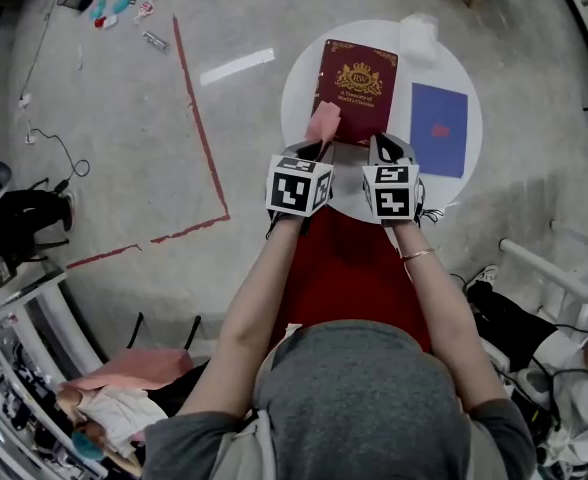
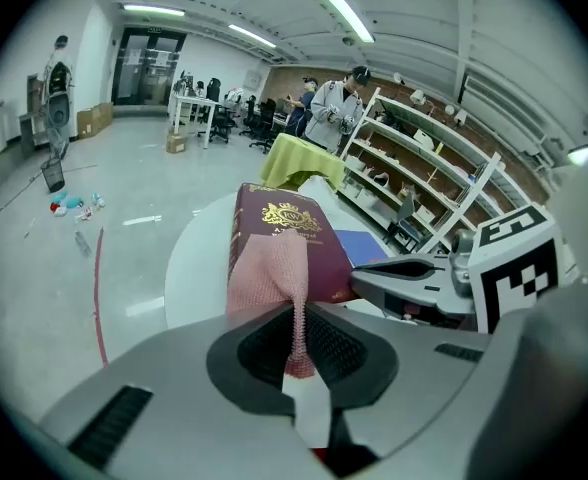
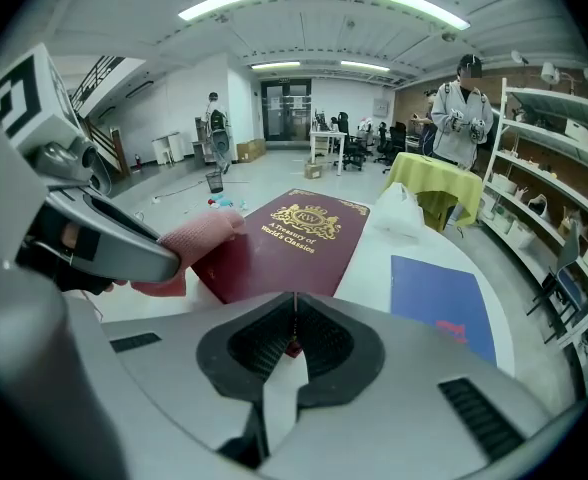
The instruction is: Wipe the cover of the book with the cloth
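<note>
head view: a maroon hardback book (image 1: pixel 359 78) with a gold crest lies flat, left of centre, on the round white table (image 1: pixel 304 68). left gripper view: the left gripper (image 2: pixel 297 313) pinches a pink knitted cloth (image 2: pixel 269 273) that drapes over the book's near left corner. right gripper view: the right gripper (image 3: pixel 294 318) has its jaws pressed together on the book's near right corner.

We see a grey floor (image 1: pixel 124 118) marked with red tape (image 1: pixel 205 133). Strip lights (image 3: pixel 229 0) run overhead; shelves (image 2: pixel 419 173) line one wall.
</note>
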Motion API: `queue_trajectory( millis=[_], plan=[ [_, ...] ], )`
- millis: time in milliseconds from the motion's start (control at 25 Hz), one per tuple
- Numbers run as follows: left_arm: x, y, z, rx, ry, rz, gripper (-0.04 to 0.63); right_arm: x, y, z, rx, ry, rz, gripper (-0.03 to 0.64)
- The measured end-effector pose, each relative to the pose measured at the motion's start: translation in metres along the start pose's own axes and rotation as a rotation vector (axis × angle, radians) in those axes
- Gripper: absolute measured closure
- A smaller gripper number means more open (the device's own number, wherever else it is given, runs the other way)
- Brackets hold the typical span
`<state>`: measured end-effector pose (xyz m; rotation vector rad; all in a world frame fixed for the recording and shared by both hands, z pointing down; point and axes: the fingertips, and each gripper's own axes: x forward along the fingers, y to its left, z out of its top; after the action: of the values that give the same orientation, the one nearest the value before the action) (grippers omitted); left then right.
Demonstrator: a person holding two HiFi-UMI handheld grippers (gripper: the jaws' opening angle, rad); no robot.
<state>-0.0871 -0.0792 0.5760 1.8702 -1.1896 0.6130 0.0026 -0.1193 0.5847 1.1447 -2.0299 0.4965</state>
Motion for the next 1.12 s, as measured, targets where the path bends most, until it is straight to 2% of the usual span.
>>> queue_trajectory(
  millis=[280,640,840,1120],
  plan=[
    [-0.003,-0.013,0.005,-0.061,-0.027,-0.046,0.561,-0.003,-0.002,0.000,0.018,-0.004,0.024,0.588],
    [-0.010,-0.027,0.022,0.000,-0.063,-0.061,0.561,-0.026,-0.009,0.016,0.081,-0.097,0.035,0.588],
    [-0.030,-0.035,0.027,0.035,-0.124,-0.063,0.561,-0.054,-0.003,0.018,0.135,-0.155,0.029,0.588],
    [-0.029,-0.055,0.061,0.080,-0.205,-0.060,0.561,-0.083,-0.035,0.040,0.190,-0.255,0.019,0.588]
  ],
)
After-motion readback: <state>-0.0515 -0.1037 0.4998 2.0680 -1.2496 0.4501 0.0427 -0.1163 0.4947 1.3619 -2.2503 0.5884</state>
